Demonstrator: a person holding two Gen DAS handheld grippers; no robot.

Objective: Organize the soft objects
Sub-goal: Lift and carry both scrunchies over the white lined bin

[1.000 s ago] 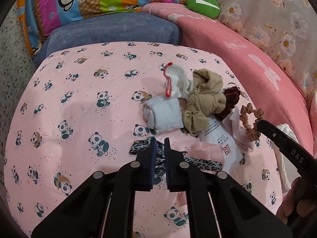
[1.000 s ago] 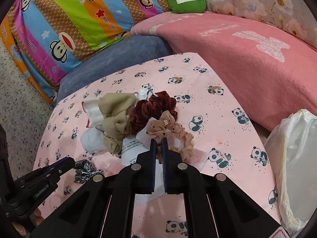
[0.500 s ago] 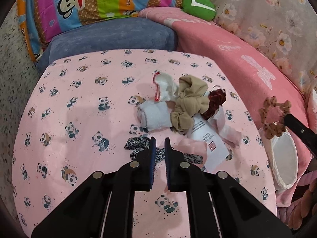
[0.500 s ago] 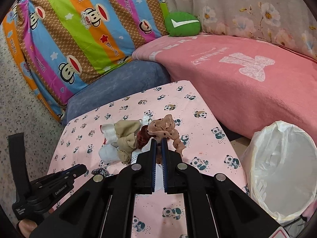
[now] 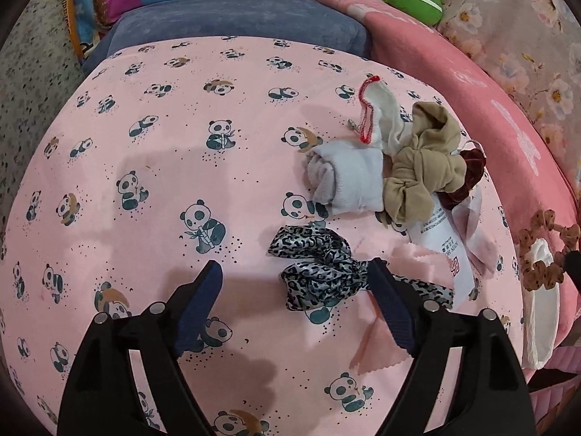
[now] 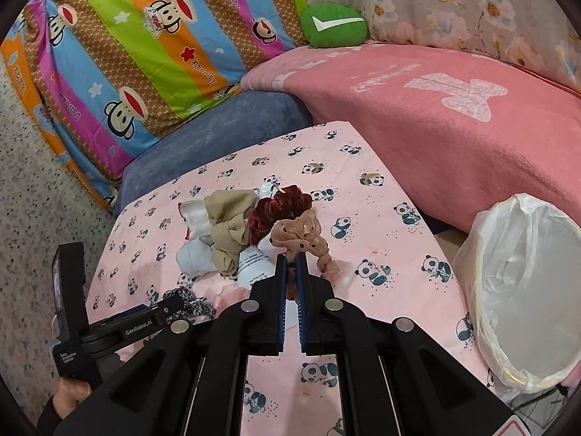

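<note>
Scrunchie, tan with dark dots, is pinched in your right tool, whose jaws are nearly together on its fabric; it hangs lifted above the panda-print worktop, with the white-lined bin off to your right, beside the worktop's edge. Your left tool is spread wide and holds nothing; its right finger lies against the leopard-print scrunchie, which lies flat on the cloth between the jaws. Beyond that sit the rolled white sock, the beige scrunchie and the maroon scrunchie, bunched and touching, partly on a printed paper packet.

You appear to be mid-carry with the right-hand piece, probably bound for the bin. That calls for swinging right until the scrunchie hangs over the opening, then parting the jaws. With the left, centre the leopard-print piece between the fingers, press down lightly and close, minding the pink cloth scrap beneath.
</note>
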